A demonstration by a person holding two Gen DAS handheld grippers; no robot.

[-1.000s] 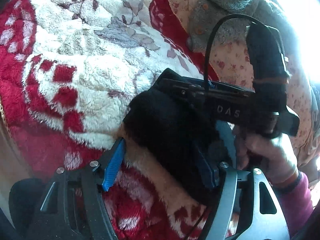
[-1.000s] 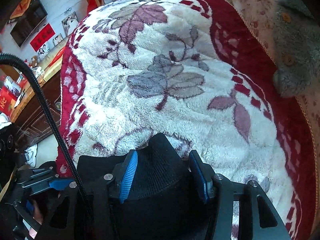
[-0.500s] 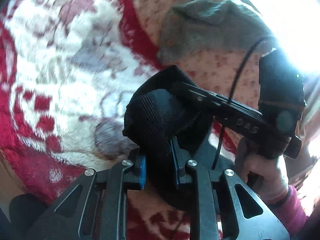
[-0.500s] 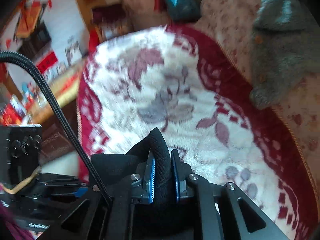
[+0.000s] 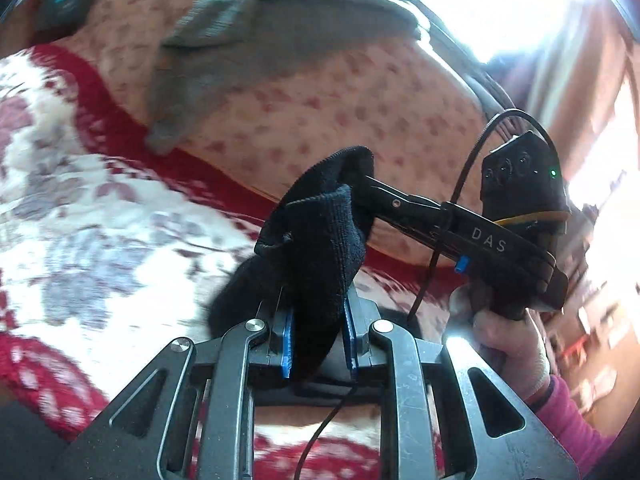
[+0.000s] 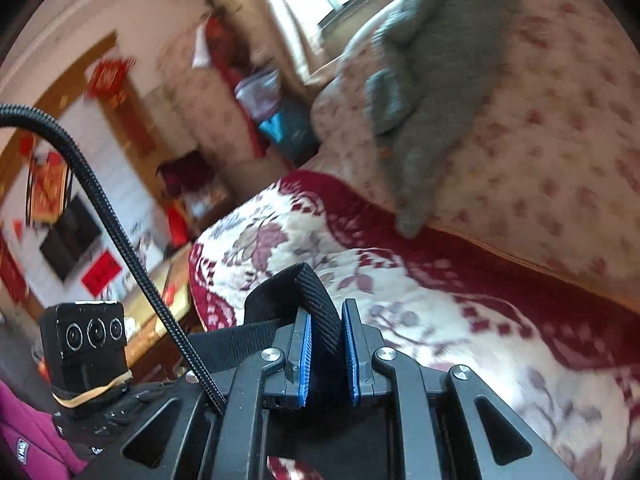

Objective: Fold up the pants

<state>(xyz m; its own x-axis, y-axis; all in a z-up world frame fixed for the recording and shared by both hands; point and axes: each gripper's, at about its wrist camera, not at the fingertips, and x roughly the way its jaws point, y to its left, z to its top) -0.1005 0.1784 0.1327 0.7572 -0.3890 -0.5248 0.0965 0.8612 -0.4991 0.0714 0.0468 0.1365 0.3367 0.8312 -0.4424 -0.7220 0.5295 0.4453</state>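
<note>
The left gripper (image 5: 318,336) pinches the black pants (image 5: 320,248) between its blue pads. The right gripper (image 6: 326,356) clamps the same fabric above the floral blanket (image 6: 460,320).

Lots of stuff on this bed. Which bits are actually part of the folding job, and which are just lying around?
Part of the job:
black pants, pinched by both tools
left gripper
right gripper

Just lying about:
grey garment on the spotted pillow
red and white blanket underneath
</note>
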